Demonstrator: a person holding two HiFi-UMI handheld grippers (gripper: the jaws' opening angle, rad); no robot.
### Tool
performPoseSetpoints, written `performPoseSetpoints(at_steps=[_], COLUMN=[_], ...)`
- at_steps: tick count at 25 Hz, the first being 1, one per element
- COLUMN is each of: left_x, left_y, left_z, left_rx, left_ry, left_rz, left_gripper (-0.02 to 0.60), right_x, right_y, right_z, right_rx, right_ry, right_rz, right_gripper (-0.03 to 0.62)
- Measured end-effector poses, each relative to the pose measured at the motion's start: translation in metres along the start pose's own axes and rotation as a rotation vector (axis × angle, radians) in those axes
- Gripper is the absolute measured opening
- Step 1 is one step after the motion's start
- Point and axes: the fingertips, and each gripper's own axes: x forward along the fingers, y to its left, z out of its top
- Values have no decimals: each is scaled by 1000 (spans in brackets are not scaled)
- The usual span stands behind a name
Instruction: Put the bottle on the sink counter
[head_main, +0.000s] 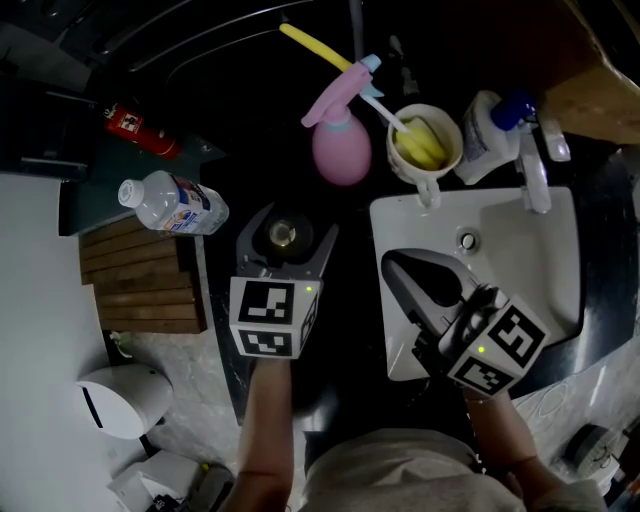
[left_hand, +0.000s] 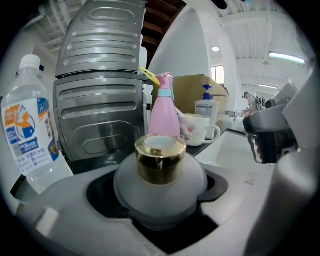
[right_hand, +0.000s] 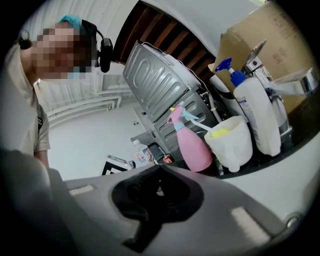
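A small frosted bottle with a gold cap (head_main: 283, 236) (left_hand: 160, 159) stands upright between the jaws of my left gripper (head_main: 290, 234) (left_hand: 160, 200), which is shut on its round body. It is held over the black counter (head_main: 345, 300), just left of the white sink (head_main: 525, 265). My right gripper (head_main: 395, 265) (right_hand: 157, 195) hangs over the sink basin with its jaws closed together and nothing between them.
Behind the sink stand a pink spray bottle (head_main: 342, 142) (left_hand: 164, 112), a white mug with a yellow brush (head_main: 425, 145), a white pump bottle (head_main: 490, 135) and the faucet (head_main: 533, 170). A clear water bottle (head_main: 175, 203) (left_hand: 27, 130) lies left, above wooden slats (head_main: 140, 280).
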Motion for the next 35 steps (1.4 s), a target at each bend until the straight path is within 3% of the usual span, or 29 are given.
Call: performPoseSetpoints(at_steps=[7,12,19,23,35], left_x=[-6,-20,-55,-75,-157], left_y=[-1,1,-6,-17,-46], left_z=[2,5,11,11,40], left_rx=[-15,-108,-165,-177,-207], left_ry=[-20,-64,-125,-148,-333], left_rz=[6,5,19,-28,-111], left_gripper=[353,354,354,354,353], right_x=[-6,-13,-28,-38,-62], right_y=[2,7,24,45,108], right_z=[-2,2,8,14,22], right_rx=[-3,-27,-68,-111,-217], right_ry=[0,-14,-39,-50,-100], right_rz=[-8,-26,-60,-42,-29], right_gripper=[3,3,3,3,3])
